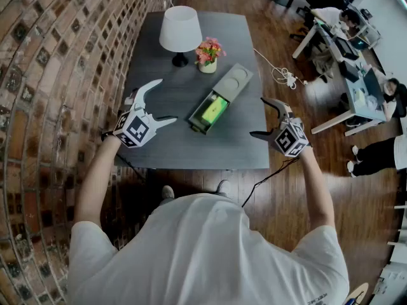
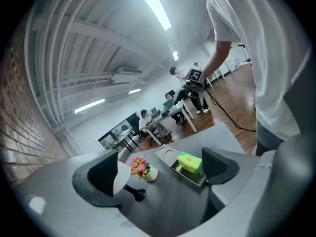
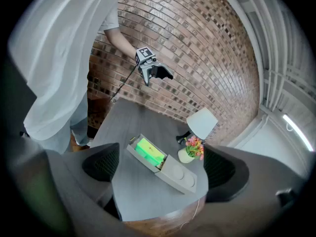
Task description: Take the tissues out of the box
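A long grey box point(image 1: 219, 99) lies on the dark table point(image 1: 165, 148), its lid slid back. Inside its open half lies a bright green tissue pack point(image 1: 213, 110). The box point(image 2: 183, 168) and pack point(image 2: 189, 161) also show in the left gripper view, and the box point(image 3: 163, 164) with the pack point(image 3: 150, 152) in the right gripper view. My left gripper point(image 1: 156, 104) hangs open above the table's left side, well left of the box. My right gripper point(image 1: 264, 117) is open at the table's right edge, right of the box. Nothing is between either pair of jaws.
A white lamp point(image 1: 180, 32) on a black foot and a small pot of flowers point(image 1: 208, 54) stand at the table's far end. A brick wall point(image 1: 57, 75) runs along the left. A white cable point(image 1: 280, 75) lies on the wood floor. People sit at desks point(image 1: 356, 81) to the right.
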Action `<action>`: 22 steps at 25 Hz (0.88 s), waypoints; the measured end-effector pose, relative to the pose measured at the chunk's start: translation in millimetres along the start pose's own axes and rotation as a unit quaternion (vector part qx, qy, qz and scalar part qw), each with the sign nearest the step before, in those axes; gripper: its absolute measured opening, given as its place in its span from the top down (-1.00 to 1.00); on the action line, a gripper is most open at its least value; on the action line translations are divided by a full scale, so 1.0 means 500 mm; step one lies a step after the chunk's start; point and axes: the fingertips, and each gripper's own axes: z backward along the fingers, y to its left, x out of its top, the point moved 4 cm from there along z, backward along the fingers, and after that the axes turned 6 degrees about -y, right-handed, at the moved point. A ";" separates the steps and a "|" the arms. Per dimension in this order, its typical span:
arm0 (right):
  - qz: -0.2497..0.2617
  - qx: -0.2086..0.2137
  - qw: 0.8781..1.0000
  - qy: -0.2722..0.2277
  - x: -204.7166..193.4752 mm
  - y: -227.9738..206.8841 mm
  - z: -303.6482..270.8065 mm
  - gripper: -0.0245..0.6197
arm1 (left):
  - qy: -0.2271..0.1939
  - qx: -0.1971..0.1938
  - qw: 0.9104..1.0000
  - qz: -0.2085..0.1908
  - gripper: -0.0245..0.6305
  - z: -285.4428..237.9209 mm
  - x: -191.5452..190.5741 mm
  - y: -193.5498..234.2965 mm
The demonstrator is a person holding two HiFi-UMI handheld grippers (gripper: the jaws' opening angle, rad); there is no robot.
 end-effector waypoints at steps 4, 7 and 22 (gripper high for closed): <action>0.035 0.045 0.998 0.007 -0.022 -0.002 -0.037 -0.72 | 0.010 0.002 1.000 0.007 -0.65 -0.002 -0.017 0.004; 0.053 0.081 0.995 0.015 -0.041 0.001 -0.072 -0.72 | 0.014 0.004 1.000 0.011 -0.65 -0.002 -0.026 0.008; 0.147 0.223 0.963 0.036 -0.077 0.000 -0.256 -0.72 | 0.049 0.024 0.997 0.059 -0.65 0.011 -0.088 -0.024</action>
